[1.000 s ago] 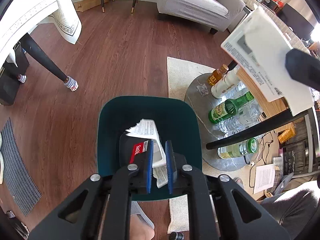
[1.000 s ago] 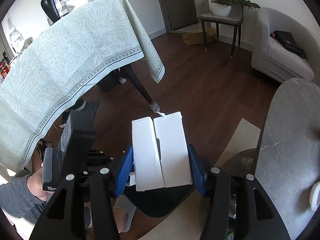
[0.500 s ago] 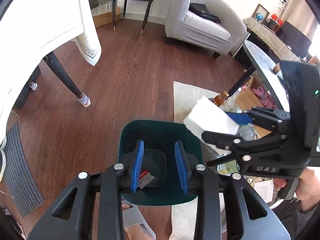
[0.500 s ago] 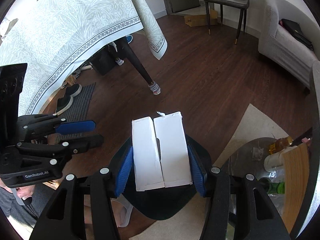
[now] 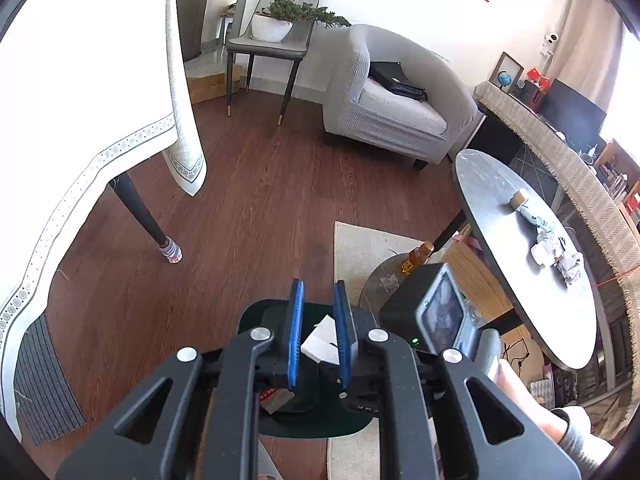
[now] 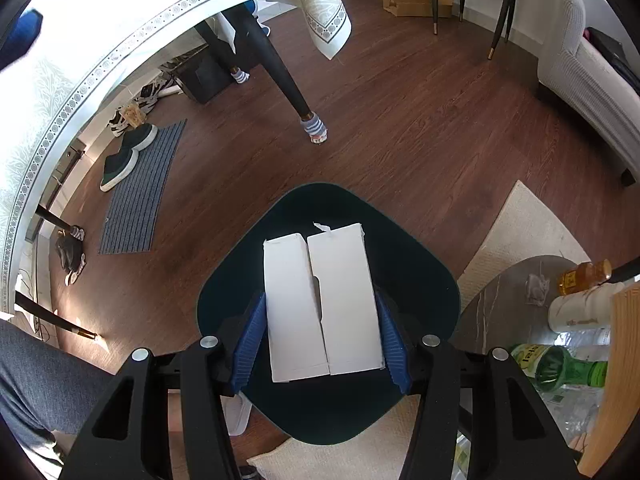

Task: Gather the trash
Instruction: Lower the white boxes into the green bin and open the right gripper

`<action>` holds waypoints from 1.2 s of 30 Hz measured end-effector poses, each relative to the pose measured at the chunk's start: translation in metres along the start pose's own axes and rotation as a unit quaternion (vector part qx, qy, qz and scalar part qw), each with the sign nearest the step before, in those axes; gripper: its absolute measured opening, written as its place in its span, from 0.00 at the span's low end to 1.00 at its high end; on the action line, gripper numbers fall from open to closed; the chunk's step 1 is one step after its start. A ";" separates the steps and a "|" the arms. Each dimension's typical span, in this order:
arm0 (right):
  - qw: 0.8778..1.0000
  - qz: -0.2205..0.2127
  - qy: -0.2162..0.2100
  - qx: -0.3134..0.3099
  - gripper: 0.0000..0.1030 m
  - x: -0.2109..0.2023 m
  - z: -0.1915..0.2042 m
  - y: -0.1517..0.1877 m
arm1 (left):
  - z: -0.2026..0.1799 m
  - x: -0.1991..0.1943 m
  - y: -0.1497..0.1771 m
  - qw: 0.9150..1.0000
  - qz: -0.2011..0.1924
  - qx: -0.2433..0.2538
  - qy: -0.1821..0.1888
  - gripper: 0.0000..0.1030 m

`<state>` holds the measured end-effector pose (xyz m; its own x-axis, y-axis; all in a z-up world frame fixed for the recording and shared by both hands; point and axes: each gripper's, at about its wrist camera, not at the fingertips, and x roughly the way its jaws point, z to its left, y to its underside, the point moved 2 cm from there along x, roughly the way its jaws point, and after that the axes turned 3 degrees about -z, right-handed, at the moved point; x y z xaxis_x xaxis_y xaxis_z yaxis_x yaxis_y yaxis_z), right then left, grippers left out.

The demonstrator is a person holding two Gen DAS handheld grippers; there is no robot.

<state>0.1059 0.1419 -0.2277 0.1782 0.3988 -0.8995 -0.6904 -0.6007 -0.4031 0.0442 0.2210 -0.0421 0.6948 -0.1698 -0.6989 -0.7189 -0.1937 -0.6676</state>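
Observation:
A dark green trash bin (image 6: 416, 280) stands on the wood floor; its rim also shows in the left wrist view (image 5: 280, 428). My right gripper (image 6: 320, 344) is shut on a white cardboard box (image 6: 324, 300) and holds it right over the bin's mouth. My left gripper (image 5: 318, 336) is open and empty above the bin. Between its fingers I see the white box (image 5: 322, 340) and my right gripper's body (image 5: 436, 312) to the right. A red-labelled wrapper (image 5: 276, 398) lies inside the bin. Crumpled foil and paper trash (image 5: 554, 250) lie on the round grey table (image 5: 496, 192).
A table with a white patterned cloth (image 5: 80, 92) stands left, its leg (image 6: 280, 72) near the bin. A low shelf with bottles (image 6: 576, 320) sits right of the bin on a beige rug (image 6: 524, 224). A grey armchair (image 5: 396, 108), a doormat with shoes (image 6: 136, 184).
My left gripper let go of the paper into the bin, opened and rose. My right gripper carried the white box down over the bin's mouth.

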 end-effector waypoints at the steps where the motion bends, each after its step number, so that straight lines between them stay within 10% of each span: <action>1: 1.000 0.006 0.002 -0.002 0.53 0.004 0.000 0.002 | -0.002 -0.002 -0.004 1.000 -0.004 -0.001 0.002 0.14; 18: 0.997 0.042 0.025 -0.057 0.66 0.031 0.010 0.029 | -0.027 -0.032 -0.034 0.998 -0.057 -0.014 0.026 0.15; 36: 0.989 -0.140 0.008 -0.050 0.56 -0.154 -0.002 0.017 | -0.073 -0.051 -0.058 0.991 -0.123 0.019 0.043 0.40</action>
<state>0.0679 0.0691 -0.0965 0.3631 0.5489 -0.7529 -0.5406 -0.5340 -0.6500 0.0522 0.1707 0.0505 0.8469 -0.2040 -0.4910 -0.5273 -0.2029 -0.8251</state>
